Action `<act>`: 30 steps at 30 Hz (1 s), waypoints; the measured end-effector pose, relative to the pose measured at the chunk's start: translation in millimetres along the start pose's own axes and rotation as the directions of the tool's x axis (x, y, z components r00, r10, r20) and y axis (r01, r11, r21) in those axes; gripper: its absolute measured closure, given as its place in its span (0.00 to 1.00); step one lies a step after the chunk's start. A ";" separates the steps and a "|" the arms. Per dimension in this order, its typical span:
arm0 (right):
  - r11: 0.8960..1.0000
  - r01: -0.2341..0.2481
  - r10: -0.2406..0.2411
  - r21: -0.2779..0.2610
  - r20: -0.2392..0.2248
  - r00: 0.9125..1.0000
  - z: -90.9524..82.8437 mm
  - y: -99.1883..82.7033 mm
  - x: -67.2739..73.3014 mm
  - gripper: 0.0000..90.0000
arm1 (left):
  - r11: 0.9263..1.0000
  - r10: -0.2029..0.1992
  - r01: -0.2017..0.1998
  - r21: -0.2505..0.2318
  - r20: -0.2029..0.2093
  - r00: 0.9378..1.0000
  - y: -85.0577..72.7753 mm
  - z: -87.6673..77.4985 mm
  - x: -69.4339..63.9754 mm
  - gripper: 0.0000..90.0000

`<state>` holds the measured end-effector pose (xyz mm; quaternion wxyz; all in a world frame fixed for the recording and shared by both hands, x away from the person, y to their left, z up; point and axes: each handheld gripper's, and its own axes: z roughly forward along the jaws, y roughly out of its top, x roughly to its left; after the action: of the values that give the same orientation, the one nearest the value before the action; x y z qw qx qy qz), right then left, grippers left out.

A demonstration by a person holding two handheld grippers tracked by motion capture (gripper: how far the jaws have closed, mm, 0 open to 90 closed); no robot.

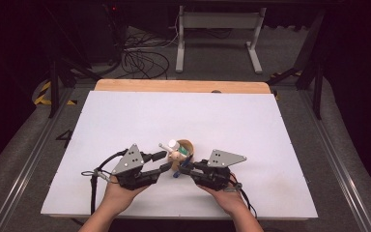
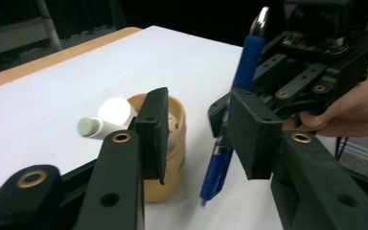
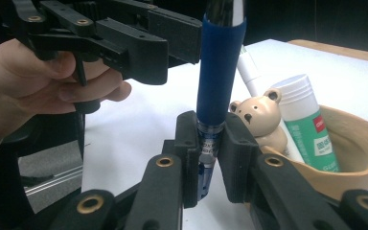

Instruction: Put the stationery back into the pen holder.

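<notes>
With the right hand-held gripper clamped on the upright blue pen beside the bowl, the left hand-held gripper, jaws apart, should back away without knocking it.

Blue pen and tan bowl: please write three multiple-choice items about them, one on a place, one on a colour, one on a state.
1. Where does the bear figure sit?
A. in the tan bowl
B. on the wooden table edge
C. on the floor

2. What colour is the label of the glue stick?
A. red
B. green
C. yellow

3. How does the right gripper stand?
A. open above the bowl
B. shut on nothing
C. shut on the blue pen

Answers: 1 A, the bear rests inside the bowl's rim beside the glue stick. 2 B, the right gripper view shows a green label. 3 C, both pads press the pen's lower barrel, which stands upright.
</notes>
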<state>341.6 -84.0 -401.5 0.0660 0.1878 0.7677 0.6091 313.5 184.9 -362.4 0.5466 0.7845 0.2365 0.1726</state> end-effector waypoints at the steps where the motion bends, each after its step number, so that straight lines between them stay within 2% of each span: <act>1: 1.000 0.003 -0.003 -0.002 0.005 1.000 -0.3 0.3 0.0 0.88 | 1.000 -0.001 0.001 -0.002 -0.005 1.000 -0.5 -0.8 1.1 0.65; 9: 1.000 0.027 -0.026 -0.010 0.025 0.999 -3.4 3.7 0.5 0.88 | 1.000 -0.010 0.010 -0.001 -0.050 0.999 -5.9 -8.4 13.1 0.63; 10: 1.000 0.029 -0.029 -0.012 0.027 0.999 -3.9 4.1 0.4 0.88 | 1.000 -0.020 0.020 -0.002 -0.052 0.998 -6.5 -9.3 13.9 0.62; 13: 0.999 0.037 -0.036 -0.023 0.036 0.999 -6.7 6.1 -0.6 0.88 | 1.000 -0.006 0.006 -0.001 -0.071 0.997 -6.8 -12.4 16.4 0.62; 19: 0.997 0.050 -0.047 -0.053 0.062 0.997 -13.5 14.9 -3.7 0.88 | 1.000 0.010 -0.009 0.011 -0.089 0.996 -8.1 -14.5 18.6 0.60; 23: 0.995 0.059 -0.053 -0.079 0.077 0.996 -18.4 20.6 -6.4 0.88 | 1.000 -0.003 0.004 0.012 -0.084 0.997 -8.0 -15.2 20.5 0.58; 26: 0.993 0.056 -0.047 -0.104 0.092 0.995 -22.6 24.9 -9.1 0.88 | 1.000 0.003 -0.001 0.015 -0.089 0.996 -7.6 -16.0 22.3 0.56; 30: 0.991 0.060 -0.047 -0.121 0.109 0.993 -26.0 29.4 -11.4 0.88 | 1.000 -0.005 0.007 0.018 -0.093 0.996 -8.8 -18.1 24.7 0.51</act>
<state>349.6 -106.4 -368.2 0.1344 0.1945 0.7285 0.6430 322.8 215.4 -364.1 0.5284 0.7798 0.2656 0.2054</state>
